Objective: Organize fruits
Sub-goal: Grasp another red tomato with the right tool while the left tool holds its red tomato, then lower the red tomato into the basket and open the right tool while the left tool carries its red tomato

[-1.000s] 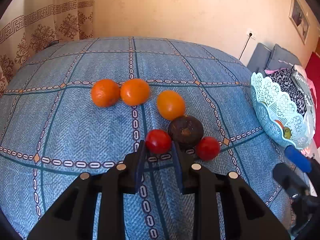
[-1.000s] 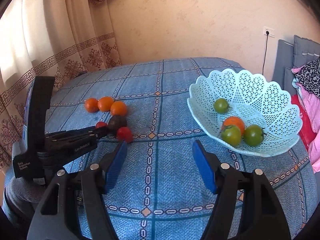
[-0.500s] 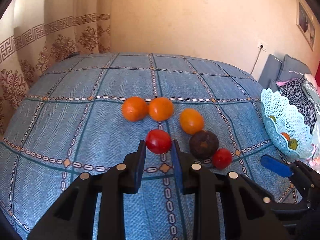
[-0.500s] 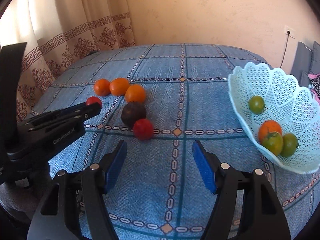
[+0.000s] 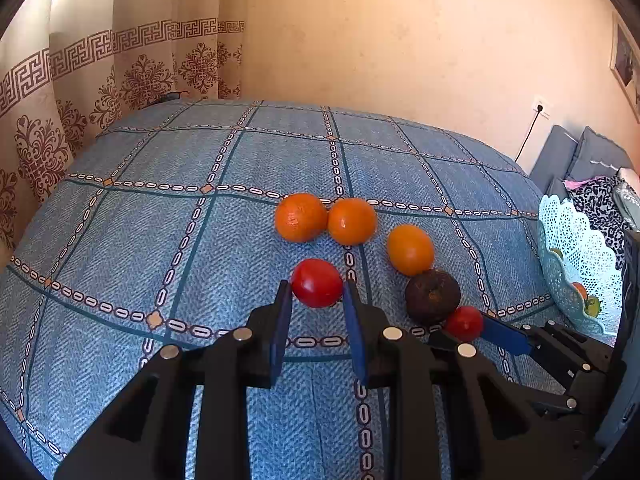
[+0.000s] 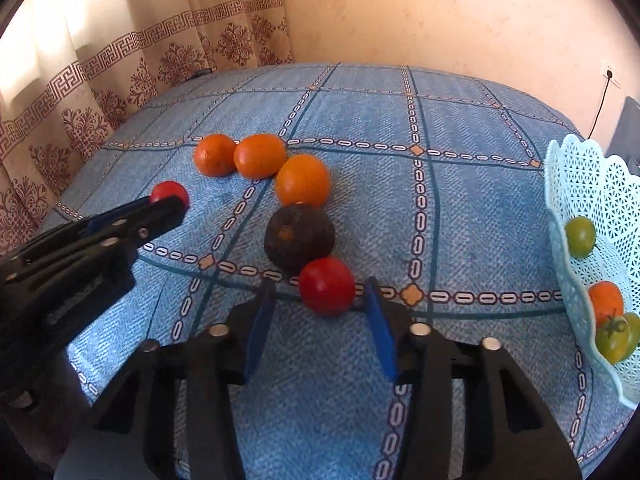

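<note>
My left gripper (image 5: pixel 316 294) is shut on a red tomato (image 5: pixel 317 283) and holds it above the blue cloth; it also shows in the right wrist view (image 6: pixel 170 193). My right gripper (image 6: pixel 320 296) is open, its blue pads either side of a second red tomato (image 6: pixel 327 285) that lies on the cloth against a dark brown fruit (image 6: pixel 299 238). Three oranges (image 6: pixel 260 156) lie behind them. A light blue lattice basket (image 6: pixel 592 184) at the right holds green tomatoes (image 6: pixel 580 237) and an orange one (image 6: pixel 605 298).
The table (image 5: pixel 160 208) is covered by a blue patterned cloth. Patterned curtains (image 5: pixel 80 92) hang at the left and a beige wall (image 5: pixel 400 40) stands behind. A grey sofa with clothes (image 5: pixel 592 168) is at the far right.
My left gripper has lifted the red tomato and carried it left, away from the dark fruit. My right gripper has moved left and forward and now straddles the second red tomato.
</note>
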Action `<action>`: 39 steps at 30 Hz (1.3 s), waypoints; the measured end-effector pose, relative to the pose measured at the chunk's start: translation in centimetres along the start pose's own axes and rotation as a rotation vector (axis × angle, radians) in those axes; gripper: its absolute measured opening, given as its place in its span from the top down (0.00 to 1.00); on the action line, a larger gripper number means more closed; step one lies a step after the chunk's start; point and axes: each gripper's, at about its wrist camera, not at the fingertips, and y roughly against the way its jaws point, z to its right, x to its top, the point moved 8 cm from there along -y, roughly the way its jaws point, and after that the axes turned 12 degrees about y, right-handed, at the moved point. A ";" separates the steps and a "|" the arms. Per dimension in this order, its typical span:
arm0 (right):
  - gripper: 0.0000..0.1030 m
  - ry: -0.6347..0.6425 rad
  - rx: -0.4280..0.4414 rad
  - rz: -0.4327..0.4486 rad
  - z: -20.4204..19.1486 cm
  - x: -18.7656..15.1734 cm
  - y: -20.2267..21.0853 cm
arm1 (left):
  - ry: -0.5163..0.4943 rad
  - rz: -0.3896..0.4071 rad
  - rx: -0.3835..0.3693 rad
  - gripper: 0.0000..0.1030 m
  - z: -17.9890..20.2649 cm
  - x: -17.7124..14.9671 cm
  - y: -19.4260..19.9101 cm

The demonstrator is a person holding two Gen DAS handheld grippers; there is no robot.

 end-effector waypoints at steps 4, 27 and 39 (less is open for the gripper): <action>0.73 0.014 -0.020 0.011 0.0 0.1 0.1 | -0.003 -0.003 -0.002 0.74 0.2 -0.1 -0.1; 0.73 -0.102 -0.064 0.131 2.6 -0.7 6.3 | -0.061 -0.009 -0.046 0.74 2.6 -1.7 0.5; 0.73 -0.208 -0.169 0.207 7.5 -2.4 11.6 | -0.091 -0.014 -0.059 0.74 3.9 -2.3 0.6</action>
